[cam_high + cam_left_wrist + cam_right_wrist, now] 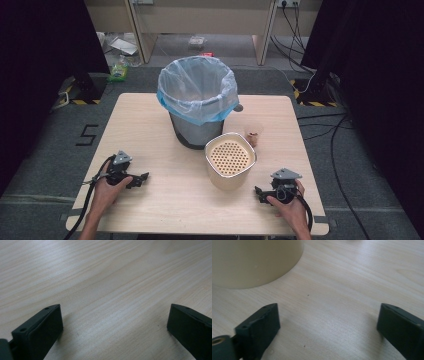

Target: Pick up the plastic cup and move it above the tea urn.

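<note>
Both hand-held grippers, left (pixel 144 178) and right (pixel 259 191), released, resting on table (pixel 150 115); cream strainer tub (pixel 230 159) upright, mouth up

Grey carpet floor (pixel 45 150), black curtains (pixel 40 40) w/ wood cabinets (pixel 200 20) behind.

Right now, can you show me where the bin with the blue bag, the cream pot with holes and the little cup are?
bin with the blue bag (pixel 197 107), high view, bag's front rim.
cream pot with holes (pixel 230 157), high view, holed insert.
little cup (pixel 253 135), high view, side wall.

Cream perforated container (pixel 230 160); blue-rimmed clear bin liner (pixel 197 92).
</note>
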Action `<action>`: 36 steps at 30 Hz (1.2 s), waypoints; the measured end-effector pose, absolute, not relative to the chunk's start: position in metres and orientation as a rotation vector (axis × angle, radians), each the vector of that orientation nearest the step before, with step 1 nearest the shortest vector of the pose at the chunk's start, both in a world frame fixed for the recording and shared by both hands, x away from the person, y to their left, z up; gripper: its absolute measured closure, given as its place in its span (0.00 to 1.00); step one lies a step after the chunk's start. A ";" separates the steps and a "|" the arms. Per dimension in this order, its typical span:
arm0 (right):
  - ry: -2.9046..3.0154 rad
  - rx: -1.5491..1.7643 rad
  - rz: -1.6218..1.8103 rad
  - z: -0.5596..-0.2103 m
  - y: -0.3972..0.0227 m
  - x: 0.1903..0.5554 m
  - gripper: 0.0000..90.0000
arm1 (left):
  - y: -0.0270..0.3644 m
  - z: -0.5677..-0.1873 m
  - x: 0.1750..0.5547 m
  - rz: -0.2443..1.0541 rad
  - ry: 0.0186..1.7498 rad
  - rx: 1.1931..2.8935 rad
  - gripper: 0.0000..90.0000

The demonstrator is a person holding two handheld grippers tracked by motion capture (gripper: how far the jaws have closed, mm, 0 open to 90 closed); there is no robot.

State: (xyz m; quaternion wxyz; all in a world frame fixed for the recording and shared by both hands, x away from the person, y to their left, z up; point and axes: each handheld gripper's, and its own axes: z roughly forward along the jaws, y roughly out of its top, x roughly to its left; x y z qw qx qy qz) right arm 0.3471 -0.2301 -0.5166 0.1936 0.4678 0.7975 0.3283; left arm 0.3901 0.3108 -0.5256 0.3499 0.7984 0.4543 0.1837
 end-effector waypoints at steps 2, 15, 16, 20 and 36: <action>2.222 1.311 0.933 -0.516 -0.232 0.347 0.16 | 0.311 -0.526 0.390 0.476 1.177 2.068 0.00; 2.150 1.331 0.967 -0.498 -0.244 0.351 0.24 | 0.311 -0.526 0.390 0.476 1.177 2.068 0.00; 2.139 1.332 0.967 -0.496 -0.245 0.353 0.25 | 0.311 -0.526 0.390 0.476 1.177 2.068 0.00; 2.097 1.346 0.978 -0.480 -0.250 0.361 0.30 | 0.311 -0.526 0.390 0.476 1.177 2.068 0.00; 2.036 1.366 0.975 -0.437 -0.260 0.403 0.46 | 0.311 -0.526 0.390 0.476 1.177 2.068 0.00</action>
